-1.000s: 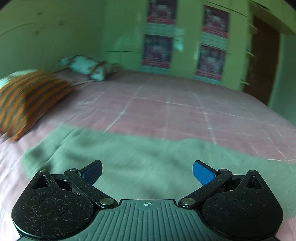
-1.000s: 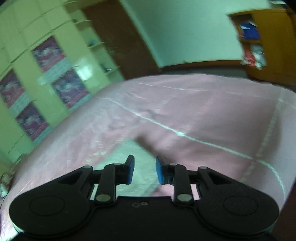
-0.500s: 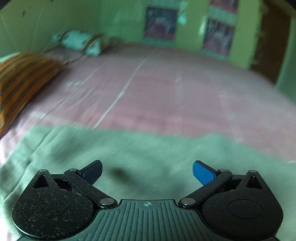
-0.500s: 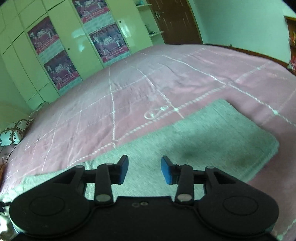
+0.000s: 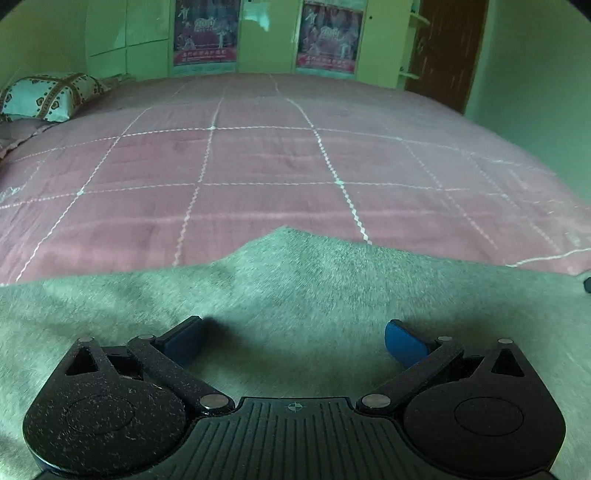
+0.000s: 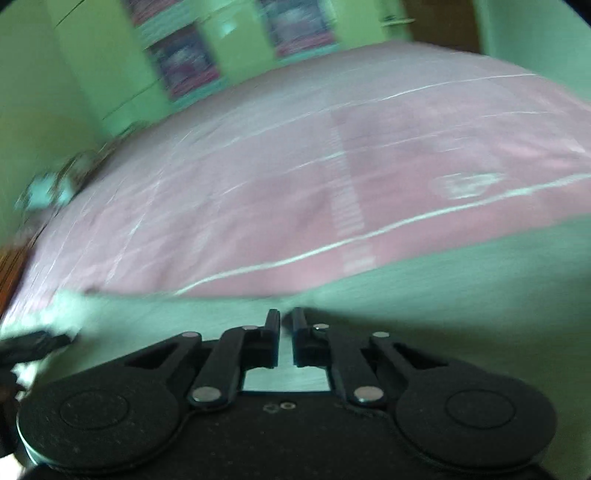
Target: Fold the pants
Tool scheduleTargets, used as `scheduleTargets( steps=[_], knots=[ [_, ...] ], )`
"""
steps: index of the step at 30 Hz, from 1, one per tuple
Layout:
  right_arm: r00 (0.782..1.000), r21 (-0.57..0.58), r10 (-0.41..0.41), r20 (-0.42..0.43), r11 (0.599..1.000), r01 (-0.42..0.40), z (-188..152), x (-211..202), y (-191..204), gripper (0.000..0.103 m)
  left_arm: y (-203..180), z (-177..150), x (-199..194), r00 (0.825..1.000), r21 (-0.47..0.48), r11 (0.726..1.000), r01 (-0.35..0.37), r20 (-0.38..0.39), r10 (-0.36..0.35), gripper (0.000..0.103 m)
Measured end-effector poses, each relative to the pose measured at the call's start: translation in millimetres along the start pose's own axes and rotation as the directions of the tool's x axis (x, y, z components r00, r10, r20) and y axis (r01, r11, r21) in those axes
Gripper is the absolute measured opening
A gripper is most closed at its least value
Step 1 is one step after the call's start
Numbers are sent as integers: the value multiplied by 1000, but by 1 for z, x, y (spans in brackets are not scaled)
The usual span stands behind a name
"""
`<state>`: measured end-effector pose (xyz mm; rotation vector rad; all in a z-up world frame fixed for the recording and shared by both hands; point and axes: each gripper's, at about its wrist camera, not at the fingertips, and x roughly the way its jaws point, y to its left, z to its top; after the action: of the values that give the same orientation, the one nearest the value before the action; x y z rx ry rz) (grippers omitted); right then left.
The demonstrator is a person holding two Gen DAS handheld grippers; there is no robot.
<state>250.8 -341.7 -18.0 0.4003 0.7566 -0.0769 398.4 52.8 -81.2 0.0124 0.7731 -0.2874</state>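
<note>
The grey-green pants point(image 5: 295, 291) lie flat on the pink bed cover, with a small raised bump at their far edge. My left gripper point(image 5: 293, 338) is open, low over the cloth, with its blue fingertips point(image 5: 400, 338) wide apart and nothing between them. In the blurred right wrist view the pants point(image 6: 461, 280) fill the lower half. My right gripper point(image 6: 286, 319) has its jaws nearly together at the cloth's far edge; whether cloth is pinched is unclear.
The pink quilted bed cover point(image 5: 258, 166) stretches ahead. A patterned pillow point(image 5: 48, 96) lies at the far left. A green wardrobe with posters point(image 5: 266, 33) and a brown door point(image 5: 443, 48) stand behind the bed.
My left gripper dropped lower over the pants and swung right; the striped orange pillow left its view. My right gripper narrowed its jaws and moved down to the cloth's far edge.
</note>
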Motion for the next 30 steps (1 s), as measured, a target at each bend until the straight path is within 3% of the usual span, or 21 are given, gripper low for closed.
scheduleTargets(
  steps=[3,4,5,8,9,11,14,18,23,24,25,27,29,30],
  knots=[
    [999,139,-33,29,990,29,10,-29,-64,0,10,-6,-14,998,8,998,-68,0,68,103],
    [998,198,-38,51,980,27,13,-43,-81,10,10,-9,-26,998,-12,998,-67,6,68,103],
    [993,275,-39,109,961,8,11,-67,-104,33,13,-13,-36,997,-36,997,-67,20,68,103],
    [967,437,-1,256,892,-114,-7,-123,-153,61,22,-29,-66,994,-94,992,-83,63,89,103],
    [959,483,9,283,862,-150,-16,-137,-168,62,24,-37,-75,992,-116,989,-94,69,103,103],
    [952,551,20,307,812,-194,-39,-157,-188,62,28,-54,-86,990,-166,980,-115,64,127,103],
    [953,595,30,300,775,-212,-63,-163,-202,57,34,-77,-95,989,-227,966,-126,49,141,103],
    [962,649,65,265,726,-227,-78,-149,-204,48,23,-92,-104,987,-220,965,-140,41,153,103],
    [972,637,54,229,747,-192,-70,-122,-203,38,9,-94,-102,987,-186,971,-151,24,158,103],
    [979,608,54,198,777,-166,-66,-117,-199,30,6,-96,-100,985,-163,972,-167,13,171,103],
    [989,568,48,137,814,-118,-61,-113,-193,1,2,-99,-96,982,-127,975,-185,9,187,103],
    [986,491,29,165,864,-107,-53,-123,-180,1,-4,-104,-95,976,-78,974,-214,24,216,103],
    [971,471,15,238,872,-129,-53,-138,-177,0,-5,-105,-94,974,-77,972,-223,30,226,103],
    [976,476,-22,215,875,-85,-57,-134,-179,0,-7,-105,-95,972,-78,970,-230,33,233,103]
  ],
)
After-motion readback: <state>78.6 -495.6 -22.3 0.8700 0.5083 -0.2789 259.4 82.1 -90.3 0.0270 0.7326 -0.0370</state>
